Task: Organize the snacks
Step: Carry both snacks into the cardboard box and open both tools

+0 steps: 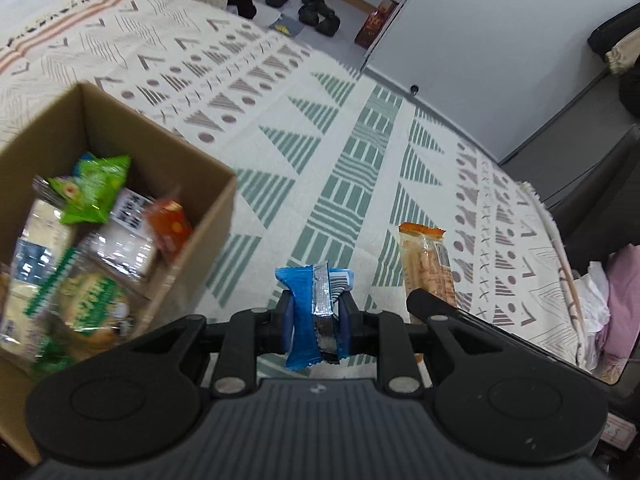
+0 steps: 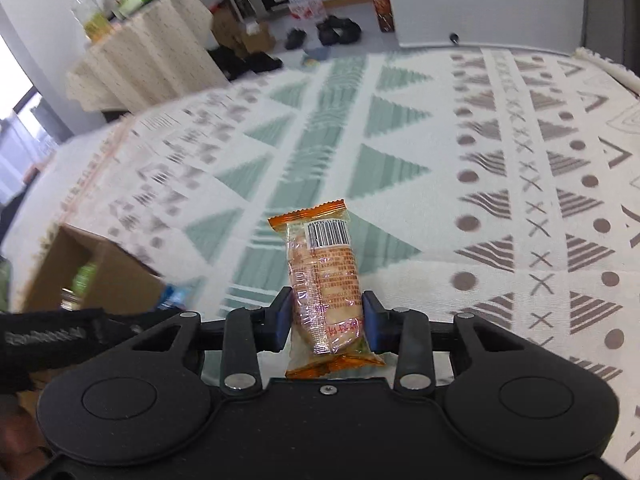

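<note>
Left gripper [image 1: 316, 312] clamped on one blue snack packet [image 1: 306, 316], right of cardboard box [image 1: 200, 216]. Right gripper [image 2: 326, 320] pinches one orange-ended biscuit pack [image 2: 324, 276] above patterned cloth [image 2: 480, 200].

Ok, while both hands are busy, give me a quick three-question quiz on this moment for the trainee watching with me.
1. True or false: the left gripper is closed on a blue snack packet.
2. What sits between the right gripper's fingers? A) a green packet B) an orange-ended clear packet of biscuits C) nothing
3. Fill in: the snacks already sorted lie in a ____ box on the patterned cloth.

Key: 1 true. 2 B, the orange-ended clear packet; the blue pads press its sides. 3 cardboard.
</note>
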Tool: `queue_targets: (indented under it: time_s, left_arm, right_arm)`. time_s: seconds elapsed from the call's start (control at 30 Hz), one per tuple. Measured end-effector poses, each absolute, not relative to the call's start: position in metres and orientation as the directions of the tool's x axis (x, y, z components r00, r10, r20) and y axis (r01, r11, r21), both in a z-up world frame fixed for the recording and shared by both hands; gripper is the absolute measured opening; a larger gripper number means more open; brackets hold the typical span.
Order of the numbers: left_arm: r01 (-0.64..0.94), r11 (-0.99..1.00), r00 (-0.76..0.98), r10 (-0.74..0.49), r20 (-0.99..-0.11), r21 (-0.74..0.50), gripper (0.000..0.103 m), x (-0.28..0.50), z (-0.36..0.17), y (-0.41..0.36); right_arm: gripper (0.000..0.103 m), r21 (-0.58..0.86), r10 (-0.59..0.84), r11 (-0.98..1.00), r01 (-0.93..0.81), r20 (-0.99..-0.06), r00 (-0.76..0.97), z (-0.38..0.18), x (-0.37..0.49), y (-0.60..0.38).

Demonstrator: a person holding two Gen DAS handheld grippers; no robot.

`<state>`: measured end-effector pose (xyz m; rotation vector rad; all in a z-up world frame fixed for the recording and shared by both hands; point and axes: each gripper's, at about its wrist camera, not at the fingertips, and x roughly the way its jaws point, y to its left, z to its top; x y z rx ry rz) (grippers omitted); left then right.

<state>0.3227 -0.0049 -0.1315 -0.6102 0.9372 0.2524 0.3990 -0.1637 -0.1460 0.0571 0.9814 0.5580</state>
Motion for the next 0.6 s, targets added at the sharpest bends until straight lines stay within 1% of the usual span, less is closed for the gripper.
queue_targets:
  time_s: [0.17,0.5,0.6]
  left_arm:
    - [-0.449,0.807,0.603,-0.043,-0.796,-0.383,0.022,0.302,-0.111,0.011]
    - [-0.432,0.819,0.638,-0.018,-0.770,-0.378,0.022,0.262,-0.078,0.039]
    - [-0.424,0.827,0.646,-0.010,-0.763,-0.370,0.022,0.253,-0.068,0.047]
  right_arm:
    - [0.036,0.295,0.498,0.844,-0.449,-0.741,0.450,-0.121,0.375,-0.151]
    - [0.036,0.282,0.516,0.835,-0.473,-0.701,0.493,-0.091,0.338,-0.124]
    - [0.036,0.246,0.494,0.846,-0.473,-0.697,0.521,-0.084,0.328,-0.117]
